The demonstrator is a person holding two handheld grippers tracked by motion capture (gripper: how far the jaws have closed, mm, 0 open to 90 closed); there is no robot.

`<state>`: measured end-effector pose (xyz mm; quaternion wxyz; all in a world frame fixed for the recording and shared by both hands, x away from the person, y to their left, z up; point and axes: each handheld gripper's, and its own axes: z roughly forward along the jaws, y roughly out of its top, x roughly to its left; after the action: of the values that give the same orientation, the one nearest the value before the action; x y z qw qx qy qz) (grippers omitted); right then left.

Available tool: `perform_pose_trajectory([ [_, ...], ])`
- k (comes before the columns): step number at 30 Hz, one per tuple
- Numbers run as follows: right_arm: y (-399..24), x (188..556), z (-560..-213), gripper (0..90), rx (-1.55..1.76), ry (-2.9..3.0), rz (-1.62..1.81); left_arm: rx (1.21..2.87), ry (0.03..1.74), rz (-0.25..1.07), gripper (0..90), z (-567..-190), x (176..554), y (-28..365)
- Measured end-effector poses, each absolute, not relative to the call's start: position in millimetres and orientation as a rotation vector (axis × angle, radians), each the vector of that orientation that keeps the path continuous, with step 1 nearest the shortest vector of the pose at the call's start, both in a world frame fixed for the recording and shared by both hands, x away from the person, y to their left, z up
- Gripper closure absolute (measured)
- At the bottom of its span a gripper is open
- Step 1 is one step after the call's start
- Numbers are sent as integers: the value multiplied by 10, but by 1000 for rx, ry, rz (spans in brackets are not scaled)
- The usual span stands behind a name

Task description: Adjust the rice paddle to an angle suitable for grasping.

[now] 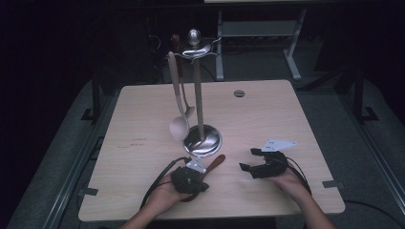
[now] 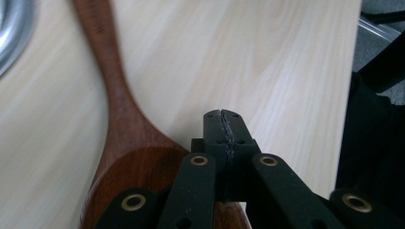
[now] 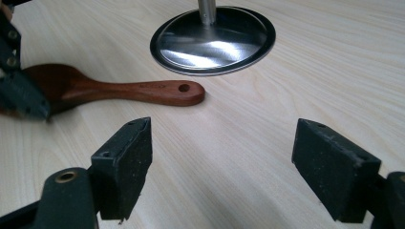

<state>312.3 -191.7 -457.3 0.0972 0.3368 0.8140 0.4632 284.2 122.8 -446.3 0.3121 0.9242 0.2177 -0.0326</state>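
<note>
The left gripper (image 2: 224,125) has its jaws pressed together on nothing, tips just over the bowl of a dark reddish-brown wooden spoon (image 2: 125,129). The spoon lies flat near the table's (image 1: 267,114) front edge, its holed handle pointing toward the steel stand base (image 3: 213,40). The right gripper (image 3: 222,167) rests wide apart and empty over bare wood.

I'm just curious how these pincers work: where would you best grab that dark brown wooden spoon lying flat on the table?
Probably the dark brown wooden spoon is best gripped on its narrow handle, from above, jaws astride it. It lies flat, and the bowl looks too broad. The open right gripper faces it.
</note>
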Motion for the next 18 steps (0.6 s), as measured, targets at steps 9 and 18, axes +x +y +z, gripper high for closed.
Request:
perform_pose_trajectory([
  [9, -1915, 3129, -4584, 214, 997, 2418, 1367, 2454, 630, -85, 900, -4437, 2885, 1513],
  [18, -1917, 3123, -4582, 214, 1000, 2417, 1374, 2476, 644, -116, 899, -4452, 2881, 1618],
])
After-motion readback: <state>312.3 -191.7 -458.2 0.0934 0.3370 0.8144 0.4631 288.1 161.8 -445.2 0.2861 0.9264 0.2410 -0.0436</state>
